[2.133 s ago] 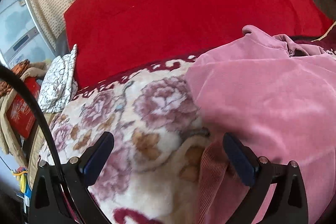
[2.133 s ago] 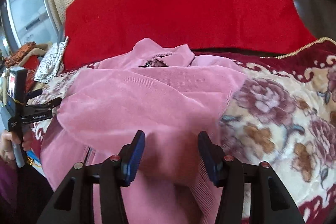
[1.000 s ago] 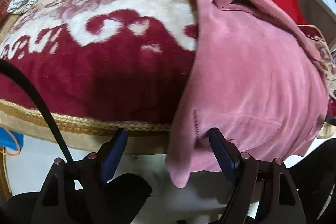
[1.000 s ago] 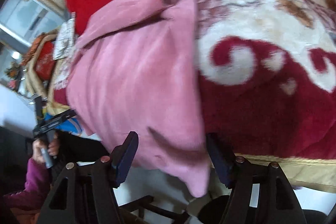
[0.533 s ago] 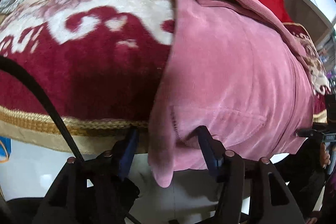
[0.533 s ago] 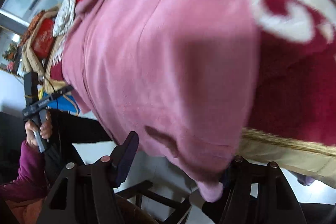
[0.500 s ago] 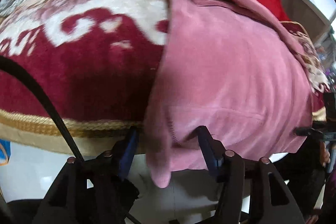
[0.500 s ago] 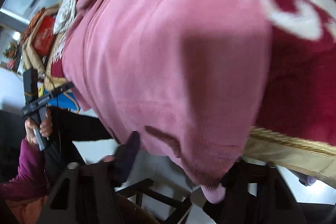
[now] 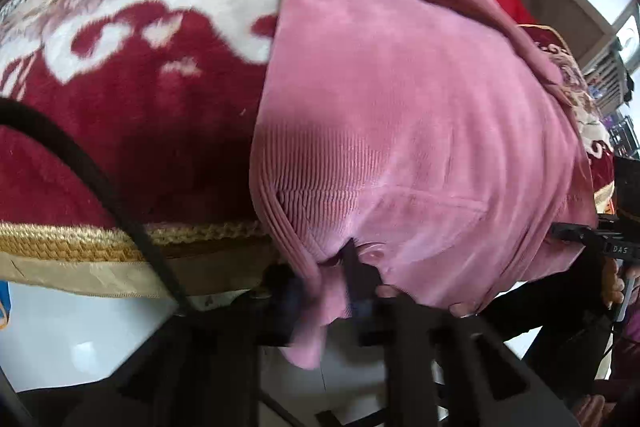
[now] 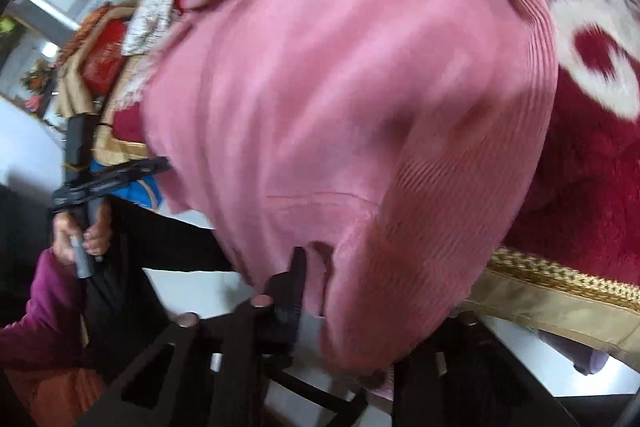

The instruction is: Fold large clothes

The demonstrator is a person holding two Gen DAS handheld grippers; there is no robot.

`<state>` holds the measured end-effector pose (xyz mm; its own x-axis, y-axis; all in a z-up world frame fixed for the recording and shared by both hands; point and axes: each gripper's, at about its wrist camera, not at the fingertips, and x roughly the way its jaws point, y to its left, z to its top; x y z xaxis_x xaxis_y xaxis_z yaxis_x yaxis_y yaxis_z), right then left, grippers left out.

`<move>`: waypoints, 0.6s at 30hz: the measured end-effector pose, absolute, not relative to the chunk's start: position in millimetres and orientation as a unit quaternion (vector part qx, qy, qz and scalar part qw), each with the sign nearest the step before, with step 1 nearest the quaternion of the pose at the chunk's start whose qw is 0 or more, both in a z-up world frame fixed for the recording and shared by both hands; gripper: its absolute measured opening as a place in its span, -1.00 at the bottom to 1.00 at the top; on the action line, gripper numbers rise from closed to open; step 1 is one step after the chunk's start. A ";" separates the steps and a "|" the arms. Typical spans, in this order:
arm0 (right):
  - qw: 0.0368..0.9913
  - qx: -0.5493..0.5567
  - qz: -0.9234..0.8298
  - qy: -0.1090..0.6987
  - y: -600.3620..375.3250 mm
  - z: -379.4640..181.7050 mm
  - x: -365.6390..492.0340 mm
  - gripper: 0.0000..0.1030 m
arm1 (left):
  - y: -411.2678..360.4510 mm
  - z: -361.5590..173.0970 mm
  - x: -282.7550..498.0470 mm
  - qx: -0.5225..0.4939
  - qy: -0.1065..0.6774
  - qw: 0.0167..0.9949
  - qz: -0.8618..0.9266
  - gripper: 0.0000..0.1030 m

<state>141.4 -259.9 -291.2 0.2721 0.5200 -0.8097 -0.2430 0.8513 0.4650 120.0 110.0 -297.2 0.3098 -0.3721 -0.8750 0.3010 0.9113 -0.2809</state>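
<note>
We can read only one marking — the pale letters "DAS" on the black bar of the right gripper [image 9: 618, 247], seen at the right edge of the left wrist view; the lettering runs off the frame, so we cannot tell whether the word goes on. In the right wrist view we find a red package [image 10: 102, 69] with a pale pattern that may be print — too blurred for us to read. We make out no other text, number or sign.
</note>
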 end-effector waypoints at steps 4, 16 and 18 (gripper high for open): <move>0.807 0.139 0.271 0.507 -255.9 -260.4 131.4 -0.79 | 113.1 -278.5 110.3 -0.053 0.524 0.814 -0.244 -0.81; 0.845 0.204 0.331 0.368 -267.3 -169.8 146.7 -0.80 | 115.4 -168.6 139.7 -0.106 0.425 0.829 -0.346 -0.81; 0.853 0.217 0.326 0.346 -277.6 -156.2 153.8 -0.80 | 116.2 -152.0 159.5 -0.115 0.415 0.830 -0.353 -0.81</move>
<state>153.8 -277.6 -156.2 0.5486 0.7055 -0.4486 -0.4052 0.6937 0.5955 159.5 116.2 -152.0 0.4055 -0.6818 -0.6089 0.4913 0.7243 -0.4838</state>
